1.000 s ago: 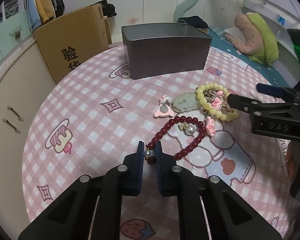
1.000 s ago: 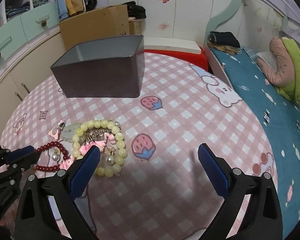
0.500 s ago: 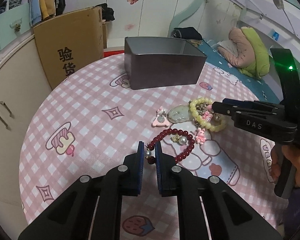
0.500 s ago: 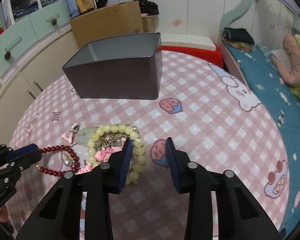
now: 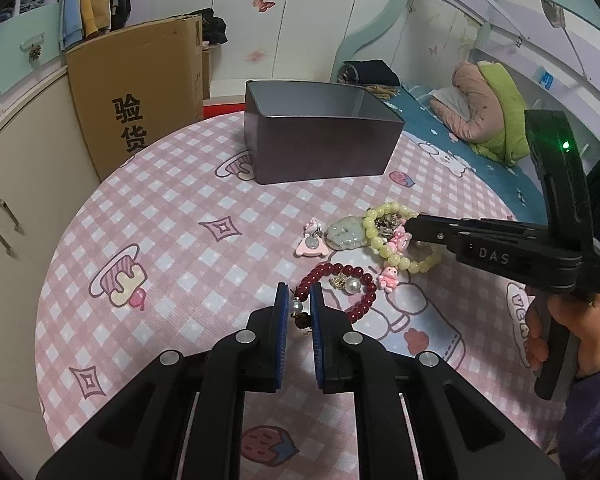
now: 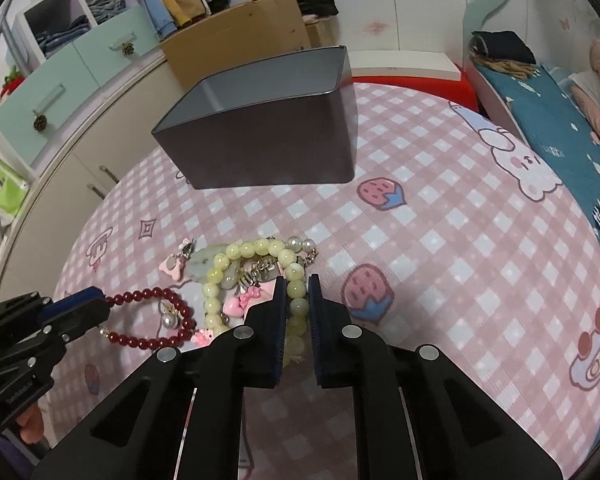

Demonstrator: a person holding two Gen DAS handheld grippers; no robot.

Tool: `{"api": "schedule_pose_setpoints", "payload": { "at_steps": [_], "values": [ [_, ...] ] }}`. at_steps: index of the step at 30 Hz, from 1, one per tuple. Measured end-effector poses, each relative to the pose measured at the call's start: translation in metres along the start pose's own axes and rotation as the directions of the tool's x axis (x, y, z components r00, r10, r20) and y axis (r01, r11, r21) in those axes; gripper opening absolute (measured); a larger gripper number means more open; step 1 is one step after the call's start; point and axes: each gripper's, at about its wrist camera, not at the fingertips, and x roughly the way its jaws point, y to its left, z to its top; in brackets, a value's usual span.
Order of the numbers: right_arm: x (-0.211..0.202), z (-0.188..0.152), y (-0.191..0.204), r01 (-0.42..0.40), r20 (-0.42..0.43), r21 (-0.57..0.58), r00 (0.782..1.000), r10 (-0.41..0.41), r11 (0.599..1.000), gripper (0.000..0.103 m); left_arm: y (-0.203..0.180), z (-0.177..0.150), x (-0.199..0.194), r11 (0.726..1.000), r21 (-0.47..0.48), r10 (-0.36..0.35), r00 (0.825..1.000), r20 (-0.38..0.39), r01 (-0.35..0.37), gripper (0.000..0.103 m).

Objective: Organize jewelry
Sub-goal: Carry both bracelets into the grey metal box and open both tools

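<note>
A second ago the right gripper (image 6: 298,300) stood wide open above the pale yellow-green bracelet (image 6: 256,272); now its jaws have closed narrowly on that bracelet's near beads, so both strands are taken. The left gripper (image 5: 300,306) remains pinched on the dark red bead bracelet (image 5: 340,284), gripping it near a small pearl, as it was throughout. The views have also drawn back and up from the pink checked table (image 5: 172,216), which suggests a lift is beginning, though most of each bracelet seems to rest on the cloth. The grey tin box (image 5: 320,144) stands open at the far side, well apart from the jewelry (a jade pendant (image 5: 346,234) and pink charms lie tangled with the yellow beads). Dragging those along is the risk on the way to the box.
</note>
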Motion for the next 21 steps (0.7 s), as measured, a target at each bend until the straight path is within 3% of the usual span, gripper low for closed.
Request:
{"api": "schedule_pose_setpoints", "payload": {
  "at_steps": [12, 21],
  "values": [
    [-0.065, 0.016, 0.013, -0.041, 0.129, -0.032, 0.991, 0.045, 0.999, 0.010, -0.009, 0.018, -0.029, 0.995, 0.020, -0.103, 0.992, 0.069, 0.102, 0.008],
    [-0.095, 0.047, 0.011, -0.036, 0.211, -0.044, 0.977, 0.044, 0.998, 0.010, -0.022, 0.062, -0.053, 0.987, 0.085, -0.150, 0.977, 0.154, 0.138, 0.007]
  ]
}}
